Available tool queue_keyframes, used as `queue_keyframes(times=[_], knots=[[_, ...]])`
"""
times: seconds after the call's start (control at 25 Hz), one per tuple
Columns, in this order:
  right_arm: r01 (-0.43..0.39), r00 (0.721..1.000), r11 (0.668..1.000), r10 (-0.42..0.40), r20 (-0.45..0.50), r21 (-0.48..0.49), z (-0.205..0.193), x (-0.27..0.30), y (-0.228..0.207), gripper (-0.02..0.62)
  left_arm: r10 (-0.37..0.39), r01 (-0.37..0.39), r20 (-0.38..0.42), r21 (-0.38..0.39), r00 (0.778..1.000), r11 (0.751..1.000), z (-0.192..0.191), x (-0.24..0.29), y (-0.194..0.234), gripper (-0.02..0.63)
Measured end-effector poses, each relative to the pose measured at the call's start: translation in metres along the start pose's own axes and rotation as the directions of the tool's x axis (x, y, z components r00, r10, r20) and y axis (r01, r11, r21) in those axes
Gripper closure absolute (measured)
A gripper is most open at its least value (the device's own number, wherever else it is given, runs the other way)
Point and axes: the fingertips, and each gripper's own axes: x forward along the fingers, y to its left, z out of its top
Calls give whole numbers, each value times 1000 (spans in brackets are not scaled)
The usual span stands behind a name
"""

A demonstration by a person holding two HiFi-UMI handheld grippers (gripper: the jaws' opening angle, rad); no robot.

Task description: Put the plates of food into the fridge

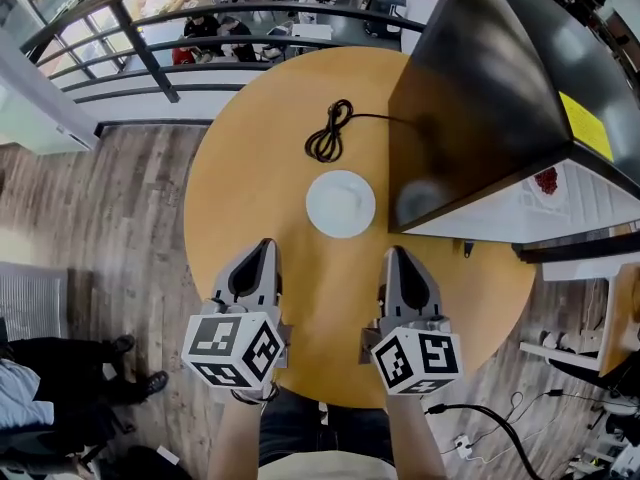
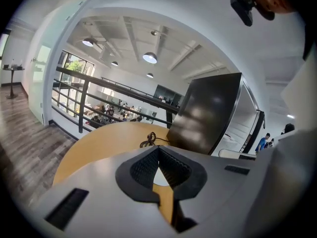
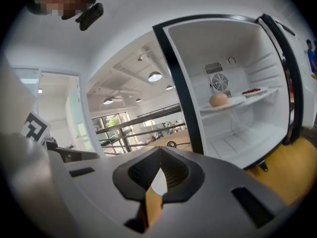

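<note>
Two clenched, empty tools, my left tool (image 1: pixel 264 248) and right tool (image 1: pixel 394 253), hover at lower centre, just short of the white plate (image 1: pixel 340 204) mid-frame on the round bench (image 1: pixel 240 168). Pickup looks unstarted; next, a tool must open for its rim. The fridge (image 1: pixel 560 203) stands open at right, a coiled cable (image 1: pixel 328 133) beyond; nothing blocks.

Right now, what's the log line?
left gripper shut, empty | right gripper shut, empty | round white plate on wooden table | black fridge open
</note>
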Motion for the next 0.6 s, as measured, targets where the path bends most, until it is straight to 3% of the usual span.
queue_keyframes(times=[0.24, 0.44, 0.6], knots=[[14, 993, 974, 13, -116, 228, -44, 34, -25, 581, -42, 26, -126, -126, 991, 992, -37, 36, 6, 598], [52, 980, 952, 10, -199, 303, -77, 57, -40, 581, -70, 24, -219, -209, 973, 978, -65, 69, 11, 598], [85, 965, 894, 36, -260, 440, -103, 75, -48, 580, -87, 12, -313, -235, 946, 972, -88, 95, 16, 598]])
